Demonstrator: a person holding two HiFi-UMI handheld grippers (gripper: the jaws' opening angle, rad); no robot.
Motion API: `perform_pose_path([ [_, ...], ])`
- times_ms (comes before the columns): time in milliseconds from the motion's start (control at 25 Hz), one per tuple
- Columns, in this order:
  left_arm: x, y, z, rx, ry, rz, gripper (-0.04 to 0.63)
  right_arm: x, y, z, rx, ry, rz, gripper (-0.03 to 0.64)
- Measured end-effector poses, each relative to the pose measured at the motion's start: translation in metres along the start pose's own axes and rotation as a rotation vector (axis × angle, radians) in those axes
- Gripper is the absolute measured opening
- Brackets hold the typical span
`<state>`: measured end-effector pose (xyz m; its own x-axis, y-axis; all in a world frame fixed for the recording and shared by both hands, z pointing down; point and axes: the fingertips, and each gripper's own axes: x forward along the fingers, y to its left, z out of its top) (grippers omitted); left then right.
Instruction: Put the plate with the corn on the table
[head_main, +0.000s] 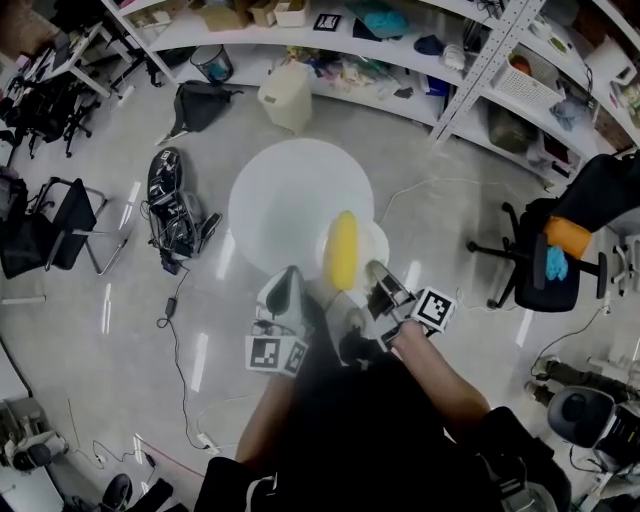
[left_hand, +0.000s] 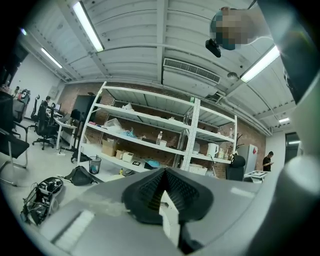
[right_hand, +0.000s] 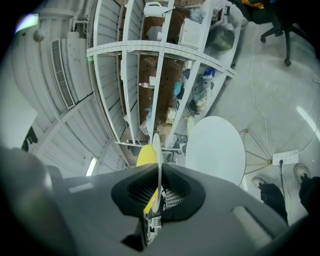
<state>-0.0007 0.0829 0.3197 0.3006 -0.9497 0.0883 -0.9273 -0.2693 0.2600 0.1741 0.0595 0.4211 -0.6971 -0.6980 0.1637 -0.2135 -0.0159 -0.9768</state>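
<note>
While the right gripper pinches the rim of the plate, that plate, corn aboard, hangs above the table at its five o'clock edge, apparently not yet set down; lowering and release remain. The left gripper, at the plate's eight o'clock, has jaws pressed together, empty.

Corn on plate; plate over near-right edge of table. Bin behind table, shelves beyond. Chair right.
</note>
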Motion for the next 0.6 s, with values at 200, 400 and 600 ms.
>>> perform_pose_path([
  [200, 0.022, 0.024, -0.002, -0.011, 0.008, 0.010, 0.003, 0.030, -0.013, 0.003, -0.003, 0.004, -0.008, 0.021],
  [400, 0.041, 0.049, -0.006, -0.017, 0.024, 0.013, 0.003, 0.057, -0.028, 0.005, -0.017, 0.008, -0.004, 0.021],
  [600, 0.061, 0.070, -0.018, -0.023, 0.043, 0.020, 0.003, 0.079, -0.048, 0.008, -0.018, 0.022, -0.015, 0.021],
])
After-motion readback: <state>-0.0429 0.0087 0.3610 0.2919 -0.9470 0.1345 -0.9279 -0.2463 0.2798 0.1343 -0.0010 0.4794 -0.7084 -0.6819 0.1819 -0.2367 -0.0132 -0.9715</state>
